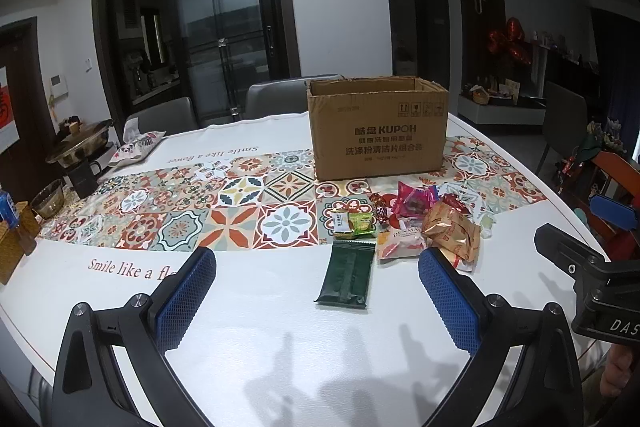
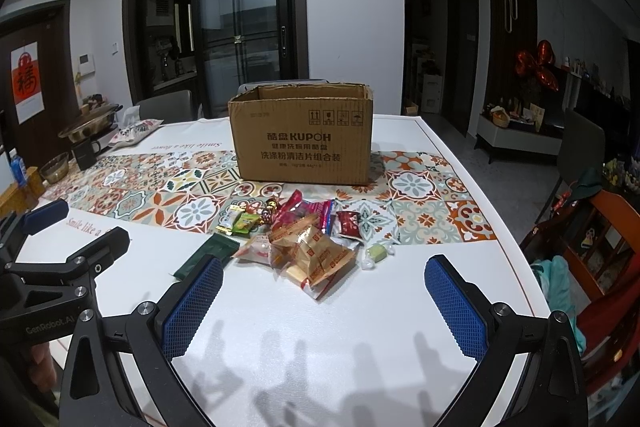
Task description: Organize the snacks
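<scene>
Table holds snacks before cardboard box.

- Cardboard box: plain brown, dark printed lettering on its front.
- Bench: white cloth; under the box, a band of orange, teal and cream floral tiles.
- Flat packet, in front of the box: dark green.
- Wrapped cakes, before the box: golden-tan, red marks.
- Small sweet, right of the cakes: pale green.
- Left tongs and right tongs: black arms, blue cross-hatched pads.
</scene>
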`<state>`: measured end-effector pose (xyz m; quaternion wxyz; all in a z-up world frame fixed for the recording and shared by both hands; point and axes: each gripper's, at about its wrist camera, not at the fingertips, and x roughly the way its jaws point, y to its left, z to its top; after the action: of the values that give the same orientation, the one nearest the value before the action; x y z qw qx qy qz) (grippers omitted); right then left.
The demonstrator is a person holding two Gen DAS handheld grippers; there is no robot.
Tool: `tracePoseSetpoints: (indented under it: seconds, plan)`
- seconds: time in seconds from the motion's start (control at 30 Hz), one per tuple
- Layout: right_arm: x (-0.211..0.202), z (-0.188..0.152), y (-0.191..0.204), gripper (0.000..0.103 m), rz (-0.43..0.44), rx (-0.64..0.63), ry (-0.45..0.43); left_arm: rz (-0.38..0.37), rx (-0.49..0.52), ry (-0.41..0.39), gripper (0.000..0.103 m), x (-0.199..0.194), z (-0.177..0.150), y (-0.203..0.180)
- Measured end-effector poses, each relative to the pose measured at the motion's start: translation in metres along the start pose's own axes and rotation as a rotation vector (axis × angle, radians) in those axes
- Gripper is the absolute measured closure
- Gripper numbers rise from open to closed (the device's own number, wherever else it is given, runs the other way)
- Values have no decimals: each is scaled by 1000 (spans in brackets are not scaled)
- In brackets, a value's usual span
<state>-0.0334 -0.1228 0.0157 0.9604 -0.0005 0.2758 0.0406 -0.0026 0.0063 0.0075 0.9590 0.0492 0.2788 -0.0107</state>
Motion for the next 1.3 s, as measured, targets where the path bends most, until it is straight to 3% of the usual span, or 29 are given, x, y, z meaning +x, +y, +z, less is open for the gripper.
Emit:
tracePoseSetpoints:
  seconds: [0.87, 1.3]
  plan:
    - [1, -1, 1, 1, 3, -3, 6, 1, 0, 3, 0, 0, 1, 1]
    - [28, -5, 8, 1, 68, -44, 71, -10, 1, 58, 0, 22, -1, -7]
